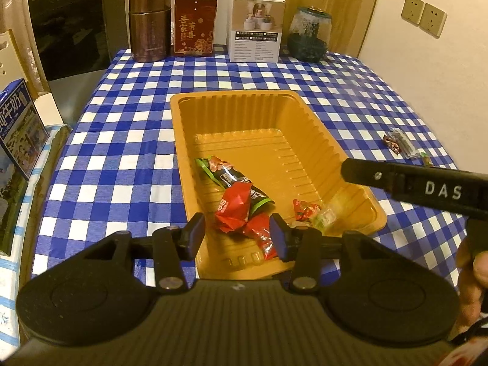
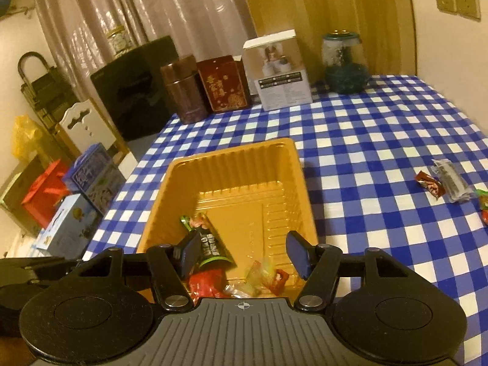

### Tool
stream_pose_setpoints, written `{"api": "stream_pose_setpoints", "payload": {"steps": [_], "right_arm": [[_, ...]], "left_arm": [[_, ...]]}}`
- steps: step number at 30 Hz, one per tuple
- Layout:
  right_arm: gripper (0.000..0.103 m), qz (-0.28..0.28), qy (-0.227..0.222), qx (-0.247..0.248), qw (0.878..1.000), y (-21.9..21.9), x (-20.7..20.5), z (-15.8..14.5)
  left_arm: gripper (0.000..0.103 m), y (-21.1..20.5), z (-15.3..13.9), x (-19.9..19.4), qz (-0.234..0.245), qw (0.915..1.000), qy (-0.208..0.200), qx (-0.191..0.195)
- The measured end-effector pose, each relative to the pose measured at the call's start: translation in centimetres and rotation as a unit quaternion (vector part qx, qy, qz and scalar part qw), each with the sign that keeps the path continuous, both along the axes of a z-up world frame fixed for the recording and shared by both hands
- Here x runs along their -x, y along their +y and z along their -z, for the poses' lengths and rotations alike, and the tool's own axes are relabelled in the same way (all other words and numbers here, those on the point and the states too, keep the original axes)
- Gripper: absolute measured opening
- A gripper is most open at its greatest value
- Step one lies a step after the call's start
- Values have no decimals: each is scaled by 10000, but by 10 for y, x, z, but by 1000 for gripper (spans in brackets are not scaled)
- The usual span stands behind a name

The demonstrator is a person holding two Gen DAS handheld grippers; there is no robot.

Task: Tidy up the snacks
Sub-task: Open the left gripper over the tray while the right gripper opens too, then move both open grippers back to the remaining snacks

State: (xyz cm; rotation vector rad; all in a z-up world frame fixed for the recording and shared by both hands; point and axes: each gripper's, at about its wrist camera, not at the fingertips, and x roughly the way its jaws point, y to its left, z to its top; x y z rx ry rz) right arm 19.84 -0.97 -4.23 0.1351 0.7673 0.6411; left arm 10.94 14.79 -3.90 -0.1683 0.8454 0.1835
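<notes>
Left wrist: both tongs [image 1: 237, 233] [image 2: 242, 254] wide over tray [image 1: 183, 140]; loose snacks [image 1: 399, 143] right

Tray [image 1: 308, 116]: thin moulded plastic, ribbed walls, semi-gloss orange. Snack wrappers [image 1: 235, 210]: crinkled glossy foil or film. Tablecloth [image 1: 128, 140]: smooth checked sheet with slight sheen. Canister [image 1: 149, 27]: brown brushed metal. White box [image 1: 256, 27]: matt cardboard. Jar [image 1: 309, 30]: clear glass. Left gripper [image 1: 238, 231]: matt black plastic, ribbed body, metal rivets.
</notes>
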Motion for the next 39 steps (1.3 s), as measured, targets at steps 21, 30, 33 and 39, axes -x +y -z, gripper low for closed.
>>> {"api": "stream_pose_setpoints", "payload": {"steps": [21, 30, 33, 39], "right_arm": [[62, 758, 174, 191, 9968, -70, 30, -7], [62, 990, 54, 223, 9948, -95, 48, -21], [62, 1065, 3, 218, 9941, -102, 53, -26], [62, 1192, -82, 242, 9925, -115, 61, -32]], "left_arm": [[52, -27, -17, 16, 207, 9997, -99, -104], [57, -49, -31, 23, 398, 9989, -214, -160], [64, -57, -34, 26, 432, 9986, -272, -161], [64, -70, -38, 26, 540, 9980, -314, -121]]}}
